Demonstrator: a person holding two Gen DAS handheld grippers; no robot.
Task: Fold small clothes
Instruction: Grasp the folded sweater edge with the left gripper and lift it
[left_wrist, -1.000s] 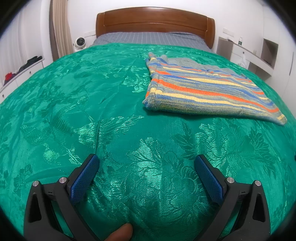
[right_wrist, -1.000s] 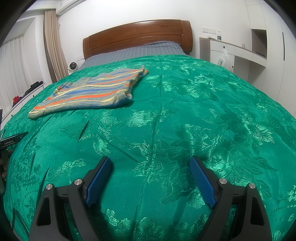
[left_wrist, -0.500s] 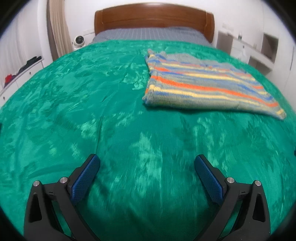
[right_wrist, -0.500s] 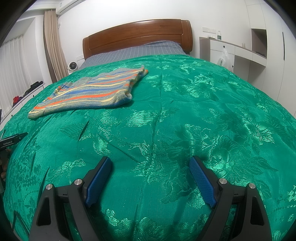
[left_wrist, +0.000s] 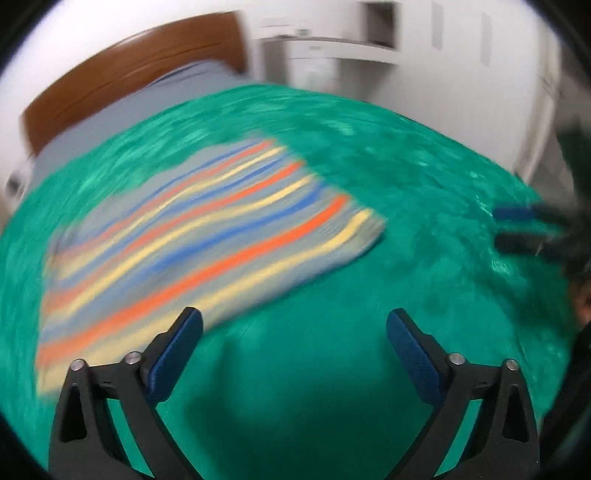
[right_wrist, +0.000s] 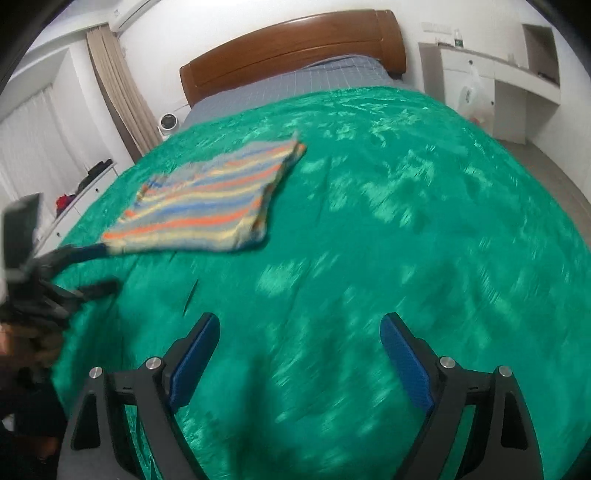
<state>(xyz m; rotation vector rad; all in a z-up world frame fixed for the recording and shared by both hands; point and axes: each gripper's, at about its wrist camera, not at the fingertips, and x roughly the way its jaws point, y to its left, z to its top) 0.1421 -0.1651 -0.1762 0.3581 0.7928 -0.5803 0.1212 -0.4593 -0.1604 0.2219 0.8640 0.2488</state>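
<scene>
A folded striped knit garment (left_wrist: 192, 236), with blue, orange and yellow bands, lies flat on the green bedspread (left_wrist: 406, 206). In the left wrist view it fills the left half, blurred by motion. My left gripper (left_wrist: 293, 343) is open and empty, its left finger just at the garment's near edge. In the right wrist view the garment (right_wrist: 207, 203) lies to the upper left, and the left gripper (right_wrist: 96, 269) shows at its near left corner, open. My right gripper (right_wrist: 299, 350) is open and empty over bare bedspread, apart from the garment. It also shows in the left wrist view (left_wrist: 517, 229).
A wooden headboard (right_wrist: 291, 48) and grey sheet (right_wrist: 295, 85) lie at the far end. White shelving (right_wrist: 517, 74) stands to the right, a curtain (right_wrist: 122, 92) and low cabinet (right_wrist: 85, 184) to the left.
My left gripper has swung right and moved in close to the garment's near edge. My right gripper has lifted and tilted a little. Both stay open.
</scene>
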